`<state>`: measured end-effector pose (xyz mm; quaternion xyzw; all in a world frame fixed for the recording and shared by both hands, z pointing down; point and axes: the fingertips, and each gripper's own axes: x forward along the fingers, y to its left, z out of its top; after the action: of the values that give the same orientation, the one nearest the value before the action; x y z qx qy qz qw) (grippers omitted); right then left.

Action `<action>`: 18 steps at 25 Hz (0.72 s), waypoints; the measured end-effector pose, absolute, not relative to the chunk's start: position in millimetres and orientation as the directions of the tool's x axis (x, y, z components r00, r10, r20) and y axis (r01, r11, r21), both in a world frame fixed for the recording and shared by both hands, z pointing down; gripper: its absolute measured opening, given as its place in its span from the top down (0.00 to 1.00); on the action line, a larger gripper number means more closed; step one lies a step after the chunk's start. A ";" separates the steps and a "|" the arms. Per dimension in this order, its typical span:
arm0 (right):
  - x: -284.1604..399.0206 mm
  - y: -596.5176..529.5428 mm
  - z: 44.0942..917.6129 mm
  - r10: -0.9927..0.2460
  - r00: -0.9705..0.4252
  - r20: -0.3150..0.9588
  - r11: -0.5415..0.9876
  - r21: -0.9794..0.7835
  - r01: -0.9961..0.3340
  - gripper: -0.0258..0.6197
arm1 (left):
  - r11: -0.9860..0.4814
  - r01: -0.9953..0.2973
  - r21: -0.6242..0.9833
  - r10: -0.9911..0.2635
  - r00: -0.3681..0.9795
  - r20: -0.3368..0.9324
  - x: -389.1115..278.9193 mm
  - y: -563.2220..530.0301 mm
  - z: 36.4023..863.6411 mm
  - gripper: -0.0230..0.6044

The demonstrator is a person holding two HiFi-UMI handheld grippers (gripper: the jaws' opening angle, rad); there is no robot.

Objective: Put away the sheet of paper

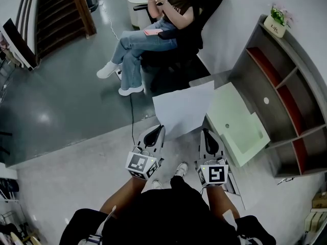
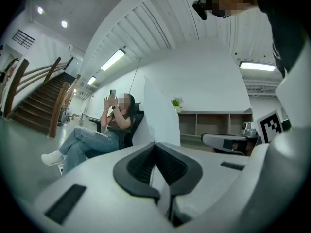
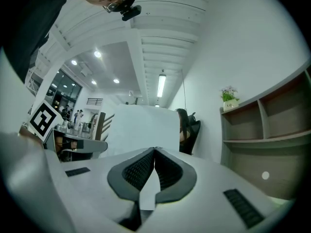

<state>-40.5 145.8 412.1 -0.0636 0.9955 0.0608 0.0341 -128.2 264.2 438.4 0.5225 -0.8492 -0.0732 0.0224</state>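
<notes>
Head view looks steeply down on a grey floor, with a wooden staircase at the far left and a grey shelf unit along the right wall. The unit's open compartments have red-lined panels, one back panel shows a small white round spot, and a small potted plant stands on the unit's top at its far end. A pale green tabletop lies just beside the shelf unit. Beyond it a person sits cross-legged in a black chair with both hands raised. The sheet of paper is held up off the floor between that chair and the two grippers, its right edge showing against the tabletop's left edge. The left gripper takes the sheet's near left corner and the right gripper its near right corner. In the left gripper view the dark ribbed fingers are pressed together on the white sheet, which rises above them. In the right gripper view the fingers likewise pinch the sheet's edge, with no gap between them.
</notes>
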 end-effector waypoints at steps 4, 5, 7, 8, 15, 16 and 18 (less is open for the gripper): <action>-56.2 113.9 413.5 -0.132 -0.988 -0.081 0.984 0.113 -0.140 0.93 | 0.433 -0.891 0.140 -0.897 -0.441 -0.037 -144.3 230.1 437.4 0.95; -59.9 106.0 414.0 -0.135 -0.988 -0.081 0.983 0.111 -0.143 0.93 | 0.430 -0.892 0.139 -0.898 -0.438 -0.034 -148.1 221.7 438.1 0.95; -66.6 92.1 414.9 -0.143 -0.987 -0.079 0.983 0.108 -0.151 0.93 | 0.425 -0.895 0.139 -0.901 -0.432 -0.028 -154.9 207.3 440.3 0.95; -69.4 85.9 415.3 -0.147 -0.986 -0.077 0.982 0.107 -0.155 0.93 | 0.423 -0.895 0.139 -0.903 -0.430 -0.024 -157.9 201.2 441.0 0.95; -80.4 42.9 421.4 -0.169 -0.983 -0.072 0.980 0.091 -0.176 0.93 | 0.410 -0.902 0.133 -0.910 -0.414 0.000 -172.2 159.5 445.6 0.95; -81.1 37.0 422.4 -0.174 -0.982 -0.071 0.980 0.088 -0.180 0.93 | 0.409 -0.903 0.132 -0.911 -0.412 0.003 -173.7 153.5 446.0 0.95; -82.8 24.8 424.0 -0.181 -0.981 -0.069 0.979 0.081 -0.187 0.93 | 0.404 -0.905 0.131 -0.914 -0.407 0.009 -176.7 141.1 447.0 0.95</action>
<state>-82.8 24.8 424.0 -0.0924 0.9943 0.0438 0.0309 -176.7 141.1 447.0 0.5432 -0.8370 -0.0524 0.0394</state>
